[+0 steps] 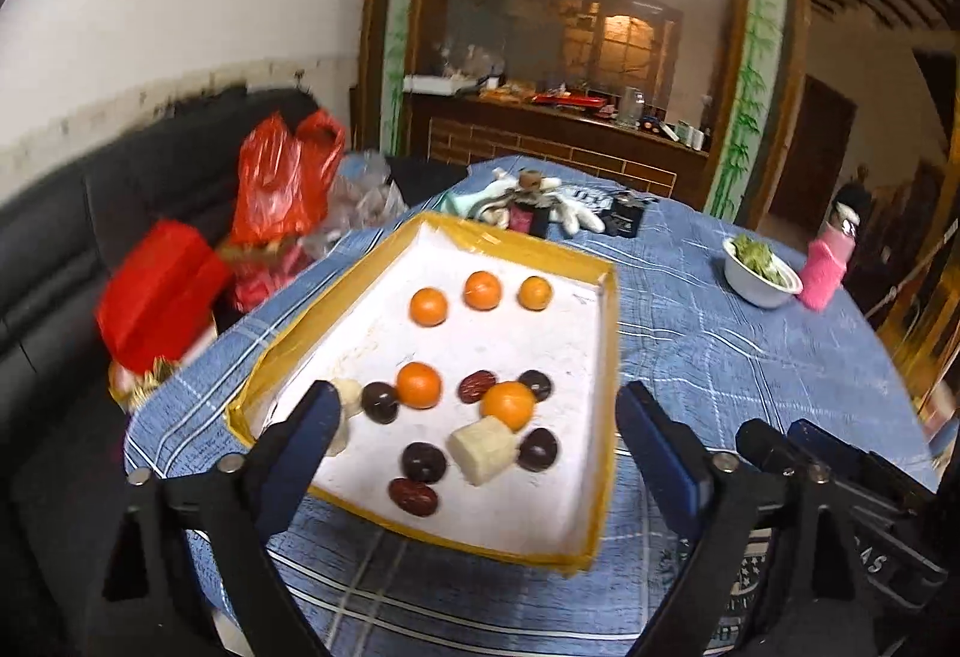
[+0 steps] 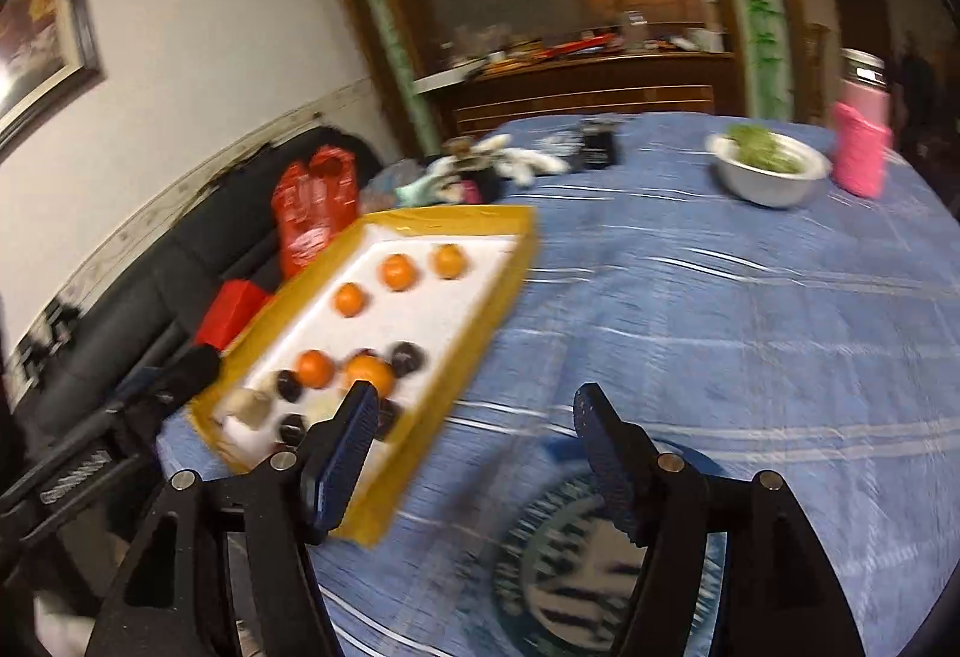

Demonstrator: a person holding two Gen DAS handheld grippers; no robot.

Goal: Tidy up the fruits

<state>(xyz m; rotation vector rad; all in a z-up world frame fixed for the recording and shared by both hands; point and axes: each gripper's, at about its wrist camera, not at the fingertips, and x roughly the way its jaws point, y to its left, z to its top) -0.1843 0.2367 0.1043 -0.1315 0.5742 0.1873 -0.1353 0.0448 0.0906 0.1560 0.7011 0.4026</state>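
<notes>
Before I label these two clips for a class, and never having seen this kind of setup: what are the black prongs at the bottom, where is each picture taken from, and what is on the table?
The black prongs are hand-held grippers, one in each of a person's hands; there is no robot arm. Each carries a camera that looks forward along its two fingers. One picture comes from the left gripper, the other from the right gripper. Both are open and hold nothing.

On the blue tablecloth lies a shallow tray with a yellow rim. In it are five oranges, three in a row at the far end, plus dark round fruits, reddish dates and pale cut chunks nearer the camera. Farther off stand a white bowl of greens and a pink bottle.
</notes>
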